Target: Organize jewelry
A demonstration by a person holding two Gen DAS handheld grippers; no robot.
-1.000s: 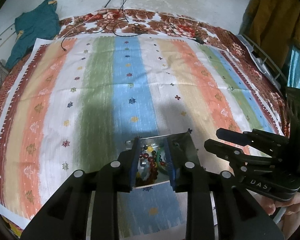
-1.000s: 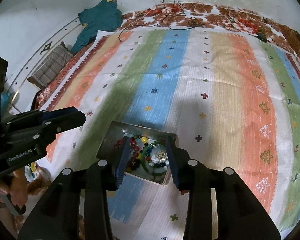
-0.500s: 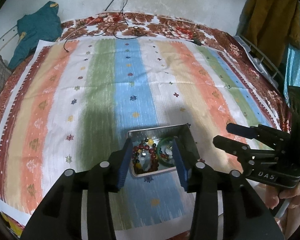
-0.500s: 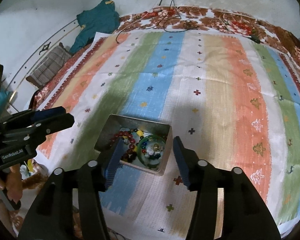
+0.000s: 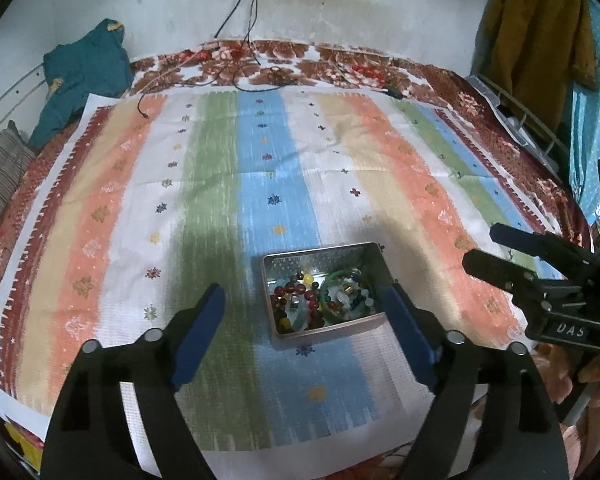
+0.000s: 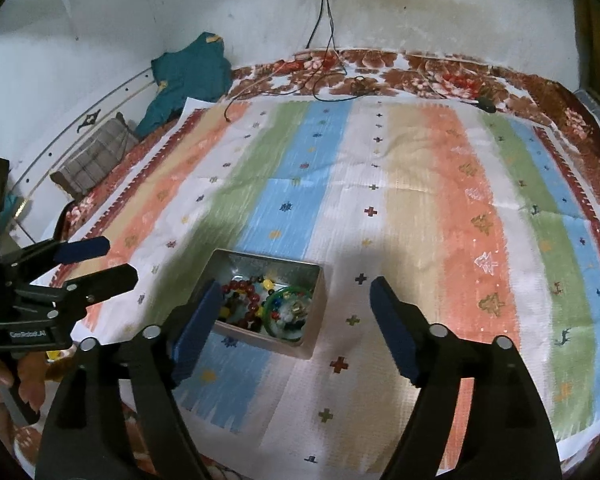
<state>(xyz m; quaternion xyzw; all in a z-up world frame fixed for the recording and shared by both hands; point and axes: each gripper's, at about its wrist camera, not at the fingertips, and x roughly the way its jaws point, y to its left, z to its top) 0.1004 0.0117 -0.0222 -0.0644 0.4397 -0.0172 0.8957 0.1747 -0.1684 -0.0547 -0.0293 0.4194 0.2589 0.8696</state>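
While tools (image 5: 304, 330) gape, tin (image 5: 324, 322) lies between.

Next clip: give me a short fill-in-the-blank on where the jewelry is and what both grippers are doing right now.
1. The beads and the green bangle lie inside a metal ____.
2. The left gripper has its jaws wide ____.
3. The right gripper holds ____ between its fingers.
4. The tin sits on a ____ cloth.

Missing words: tin; open; nothing; striped
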